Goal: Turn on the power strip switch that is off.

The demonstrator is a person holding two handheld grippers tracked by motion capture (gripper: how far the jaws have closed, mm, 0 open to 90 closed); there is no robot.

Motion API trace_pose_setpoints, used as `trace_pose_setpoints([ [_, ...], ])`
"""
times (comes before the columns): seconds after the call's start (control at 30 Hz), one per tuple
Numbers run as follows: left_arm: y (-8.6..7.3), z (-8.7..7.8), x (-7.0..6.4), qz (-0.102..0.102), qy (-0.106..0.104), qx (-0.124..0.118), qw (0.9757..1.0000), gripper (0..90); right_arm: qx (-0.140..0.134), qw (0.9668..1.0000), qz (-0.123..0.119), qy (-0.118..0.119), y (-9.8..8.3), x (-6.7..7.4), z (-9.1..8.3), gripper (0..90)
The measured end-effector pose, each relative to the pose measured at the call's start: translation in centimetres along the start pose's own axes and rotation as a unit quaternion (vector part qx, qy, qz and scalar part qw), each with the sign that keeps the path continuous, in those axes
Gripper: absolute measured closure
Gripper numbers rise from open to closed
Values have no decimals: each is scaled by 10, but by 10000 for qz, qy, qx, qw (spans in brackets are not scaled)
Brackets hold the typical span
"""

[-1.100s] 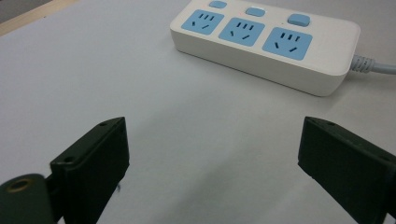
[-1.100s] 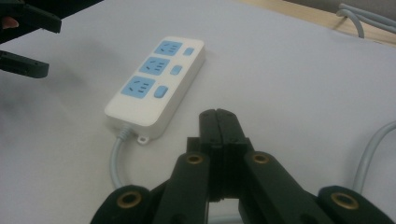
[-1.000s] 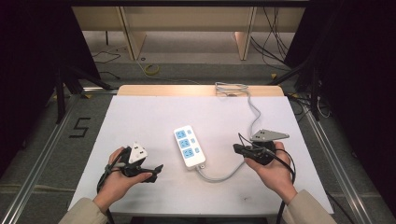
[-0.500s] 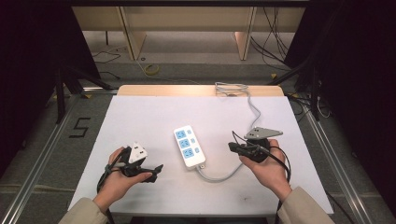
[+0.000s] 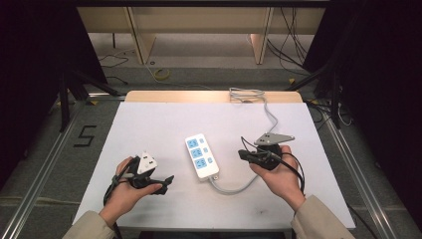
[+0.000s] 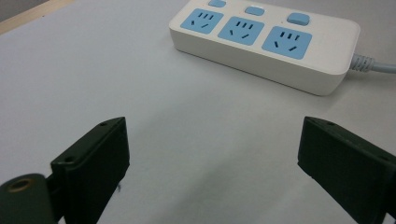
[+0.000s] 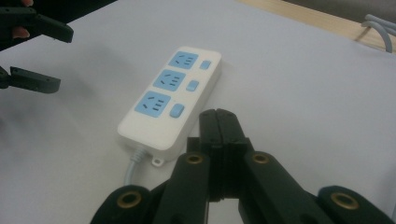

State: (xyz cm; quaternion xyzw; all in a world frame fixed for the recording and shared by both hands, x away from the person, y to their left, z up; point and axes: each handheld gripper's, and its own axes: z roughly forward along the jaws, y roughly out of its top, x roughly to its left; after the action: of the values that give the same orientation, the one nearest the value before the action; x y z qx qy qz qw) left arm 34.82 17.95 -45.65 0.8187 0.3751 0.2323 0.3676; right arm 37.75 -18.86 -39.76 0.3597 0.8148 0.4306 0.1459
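Since the earlier frames, the right gripper (image 5: 242,155) has drawn a little in toward the power strip (image 5: 201,156), while the left gripper (image 5: 166,181) and the strip itself lie where they were. At the left of the high view, the person's left hand (image 5: 127,191) rests on the white table top (image 5: 164,124) near its front edge, holding the left gripper with its tips pointed toward the strip and well short of it. In the left gripper view its two black jaws stand wide apart with only bare table between them, so it is released. Near the middle of the table lies the white power strip, flat, with three blue sockets (image 6: 244,31) in a row and three small blue switches (image 7: 192,85) beside them. Its grey cord (image 5: 234,188) leaves the near end, curves right past the right hand (image 5: 278,174) and runs up to a coil (image 5: 246,93) at the table's far edge. To the right, the right gripper points at the strip from just beside it, not touching; in the right gripper view its jaws are pressed together, clenched on nothing.
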Motion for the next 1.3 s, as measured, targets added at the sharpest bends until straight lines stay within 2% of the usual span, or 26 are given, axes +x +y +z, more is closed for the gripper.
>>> trace_pose_setpoints([
  [0.4, 0, 0, 0, -13, -28, -4, 10000, 87, 122, 9999, 34, 48, 5, 3, 12, 900],
  [1.03, 1, 1, -2, 21, -33, 1, 10000, 87, 262, 9994, -16, 213, 16, 15, 35, 900],
  [1.3, 1, 1, -2, -2, -44, -14, 10000, 87, 272, 9994, -24, 229, 21, 16, 39, 900],
])
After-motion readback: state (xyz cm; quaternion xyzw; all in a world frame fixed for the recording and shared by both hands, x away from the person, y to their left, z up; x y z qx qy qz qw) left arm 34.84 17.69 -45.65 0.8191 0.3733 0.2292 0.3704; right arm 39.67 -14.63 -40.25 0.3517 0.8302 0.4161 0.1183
